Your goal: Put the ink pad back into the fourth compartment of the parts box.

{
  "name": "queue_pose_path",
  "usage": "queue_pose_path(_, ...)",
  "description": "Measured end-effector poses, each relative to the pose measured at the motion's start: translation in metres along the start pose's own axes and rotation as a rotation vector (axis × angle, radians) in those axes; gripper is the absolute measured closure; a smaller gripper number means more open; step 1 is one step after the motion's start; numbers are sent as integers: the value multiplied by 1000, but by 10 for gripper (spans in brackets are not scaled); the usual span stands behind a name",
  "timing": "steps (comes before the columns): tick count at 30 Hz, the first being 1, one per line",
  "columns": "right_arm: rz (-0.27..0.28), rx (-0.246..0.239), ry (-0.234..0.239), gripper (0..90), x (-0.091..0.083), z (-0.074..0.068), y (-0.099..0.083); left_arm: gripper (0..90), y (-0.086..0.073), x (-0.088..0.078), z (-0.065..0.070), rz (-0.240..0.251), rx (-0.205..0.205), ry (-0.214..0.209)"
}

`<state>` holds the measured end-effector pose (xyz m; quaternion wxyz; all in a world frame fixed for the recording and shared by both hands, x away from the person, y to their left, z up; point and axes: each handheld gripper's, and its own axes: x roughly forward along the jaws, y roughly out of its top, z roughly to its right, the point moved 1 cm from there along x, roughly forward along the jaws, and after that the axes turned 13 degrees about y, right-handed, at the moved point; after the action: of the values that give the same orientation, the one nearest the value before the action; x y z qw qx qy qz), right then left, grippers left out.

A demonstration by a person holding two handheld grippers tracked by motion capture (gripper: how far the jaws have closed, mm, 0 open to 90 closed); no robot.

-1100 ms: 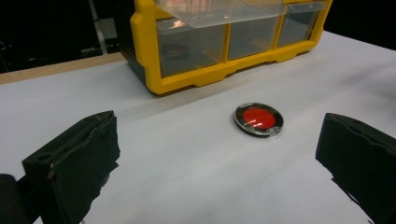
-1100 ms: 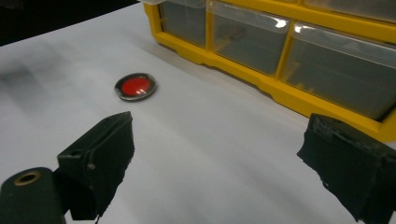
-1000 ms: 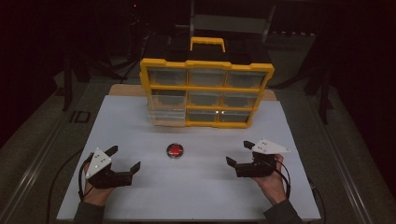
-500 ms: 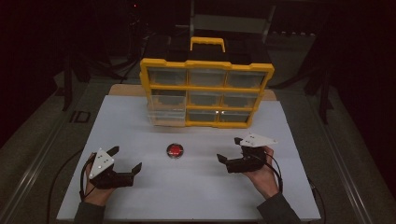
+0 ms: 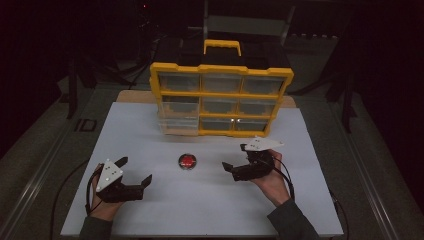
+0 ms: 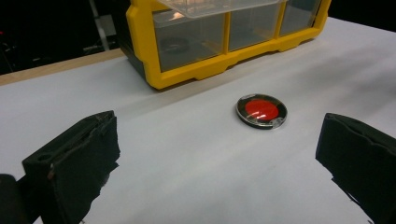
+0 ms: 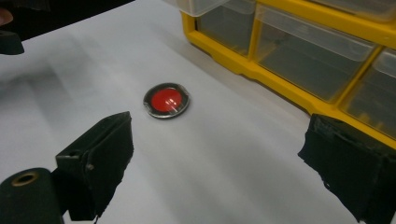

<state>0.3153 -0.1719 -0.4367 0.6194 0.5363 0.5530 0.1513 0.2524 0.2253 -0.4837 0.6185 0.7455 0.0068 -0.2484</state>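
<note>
— Black foam on all four jaws, is it? How do they stand?

— Spread wide on both, nothing between them. The left gripper [image 5: 134, 171] sits low near the front left of the bench, its jaws apart and empty. The right gripper [image 5: 235, 156] is farther in, on the right side, jaws likewise parted and holding nothing.

— And that small round thing?

— A red disc [image 5: 187, 161] with a dark, shiny rim, lying flat on the white bench [image 5: 150, 135], between the two grippers and a little beyond them. Neither touches it. In the left gripper view it lies ahead, toward the right jaw; in the right gripper view it lies ahead, nearer the left jaw.

— What's behind it?

— A yellow organiser box [image 5: 221, 99] with clear drawers and a yellow handle on top, standing upright at the back of the bench. One clear drawer [image 5: 177, 126] on its lower left is pulled out partway. The disc is near the box's front, not touching.

— The room?

— Dark all round.
</note>
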Motion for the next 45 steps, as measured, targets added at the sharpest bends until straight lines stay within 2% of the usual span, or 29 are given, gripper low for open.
queue_pose_path(8,-49,-13,37,77,25,-2,15,0,0,0,0,-1,1,-2)
queue_pose_path(19,-92,-38,55,77,46,-7,26,0,0,0,-1,-3,1,-3)
queue_pose_path(25,-114,-45,57,77,54,-7,27,0,0,0,-1,-4,1,-4)
queue_pose_path(27,-132,-42,58,77,61,-7,26,0,0,0,-1,-4,1,-4)
queue_pose_path(45,-185,-47,80,77,93,-10,29,0,-1,0,-2,-4,-2,-4)
